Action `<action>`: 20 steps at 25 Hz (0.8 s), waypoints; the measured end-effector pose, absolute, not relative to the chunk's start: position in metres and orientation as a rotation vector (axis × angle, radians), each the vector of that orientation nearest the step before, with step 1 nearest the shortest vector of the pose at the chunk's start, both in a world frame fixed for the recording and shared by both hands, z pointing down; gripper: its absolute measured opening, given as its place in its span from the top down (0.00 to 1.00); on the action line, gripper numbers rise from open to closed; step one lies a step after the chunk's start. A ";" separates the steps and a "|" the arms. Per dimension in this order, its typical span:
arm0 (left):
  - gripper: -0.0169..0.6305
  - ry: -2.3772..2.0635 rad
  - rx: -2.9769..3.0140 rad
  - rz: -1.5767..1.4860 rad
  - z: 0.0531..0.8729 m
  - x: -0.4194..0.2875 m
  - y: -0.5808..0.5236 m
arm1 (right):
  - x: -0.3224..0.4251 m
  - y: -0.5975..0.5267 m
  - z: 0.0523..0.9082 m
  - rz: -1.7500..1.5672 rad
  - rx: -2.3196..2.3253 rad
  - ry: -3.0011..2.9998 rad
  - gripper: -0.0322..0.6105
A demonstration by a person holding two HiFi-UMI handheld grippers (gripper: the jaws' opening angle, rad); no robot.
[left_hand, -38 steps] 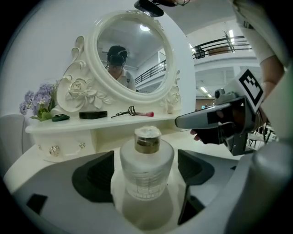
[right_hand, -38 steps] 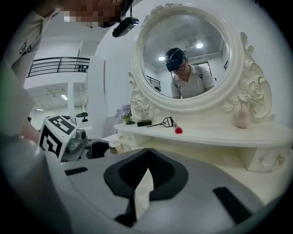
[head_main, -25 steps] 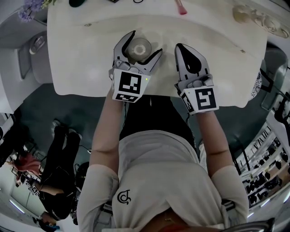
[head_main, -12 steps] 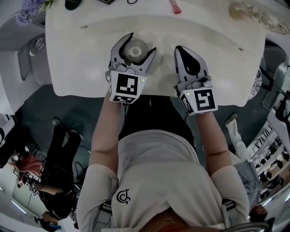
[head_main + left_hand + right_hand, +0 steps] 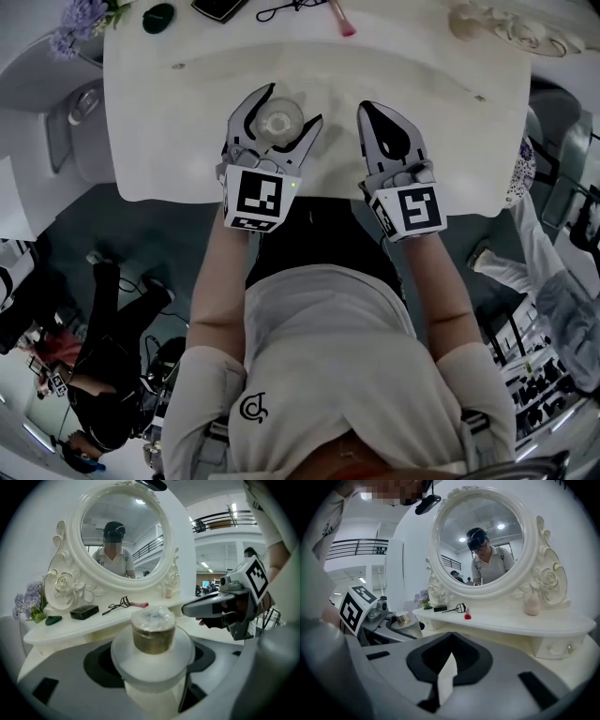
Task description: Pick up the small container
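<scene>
While the left claw (image 5: 291, 105) pinches the one small container (image 5: 153, 632), the right claw (image 5: 369, 109) is pressed together.

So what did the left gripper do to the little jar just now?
The left gripper closed its jaws in onto the small container, which sat loose between them before. I can't tell if it's lifted yet. The right gripper stayed shut beside it, over the table.

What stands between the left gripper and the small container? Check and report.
Nothing visible does. The small container sits right between the left gripper's jaws, which press on its sides, on the white table. The right gripper lies apart to the side, shut and empty.
</scene>
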State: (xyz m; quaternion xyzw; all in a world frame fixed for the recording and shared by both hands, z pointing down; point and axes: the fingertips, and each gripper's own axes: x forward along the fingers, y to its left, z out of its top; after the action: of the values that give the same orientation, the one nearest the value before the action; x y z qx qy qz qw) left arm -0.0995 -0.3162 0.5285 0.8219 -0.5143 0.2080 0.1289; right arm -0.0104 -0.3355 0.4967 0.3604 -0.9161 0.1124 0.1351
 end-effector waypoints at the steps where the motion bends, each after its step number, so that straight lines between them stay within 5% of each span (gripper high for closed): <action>1: 0.43 -1.502 2.393 0.604 0.522 -0.100 -0.317 | -0.010 -0.336 0.492 0.320 1.048 -2.657 0.94; 20: 0.43 -1.593 2.519 0.482 0.368 -0.101 -0.294 | 0.007 -0.327 0.373 0.076 1.162 -2.743 0.94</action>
State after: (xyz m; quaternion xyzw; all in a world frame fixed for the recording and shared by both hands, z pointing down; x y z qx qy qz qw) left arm -0.1013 -0.2942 0.3683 0.8328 -0.5266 0.1594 0.0610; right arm 0.0070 -0.3274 0.3726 0.3886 -0.9175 0.0254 0.0805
